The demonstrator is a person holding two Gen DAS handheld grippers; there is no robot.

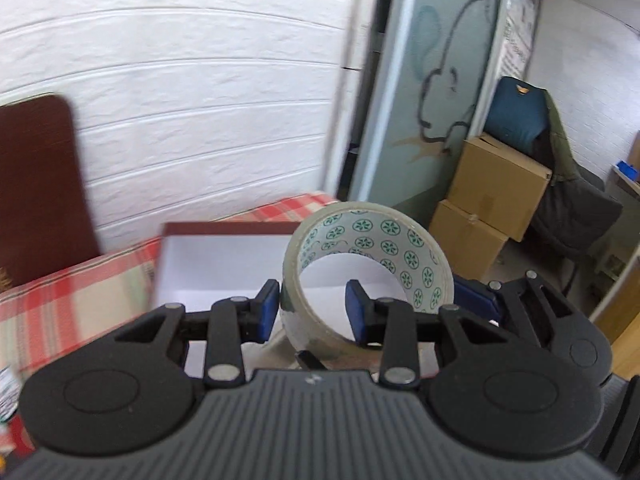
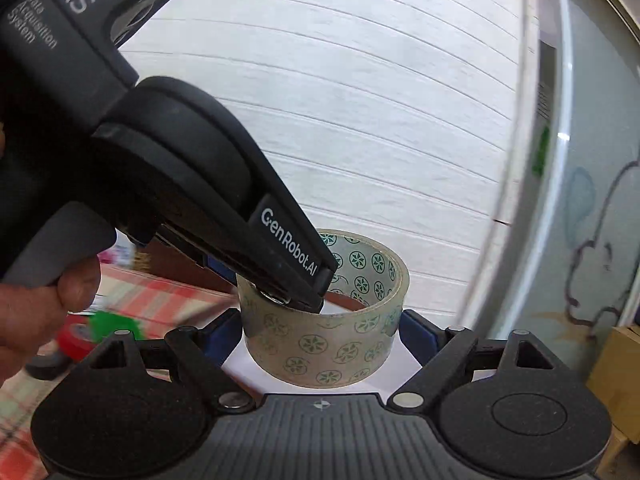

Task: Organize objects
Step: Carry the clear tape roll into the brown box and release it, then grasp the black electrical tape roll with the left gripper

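Observation:
A roll of clear tape with a green-patterned core [image 1: 372,256] [image 2: 332,344] is held above an open box with a white inside and dark red rim [image 1: 208,264]. My left gripper [image 1: 312,312] pinches the roll's wall, one blue pad outside and one inside the ring. In the right wrist view the left gripper's black body [image 2: 280,256] reaches into the roll from above. My right gripper [image 2: 320,332] has its blue pads on the roll's two outer sides.
The box sits on a red and beige checked tablecloth [image 1: 80,296]. A dark red lid [image 1: 36,184] leans against the white wall at left. Cardboard boxes [image 1: 492,196] stand on the floor at right. A red tape roll [image 2: 80,336] lies at left.

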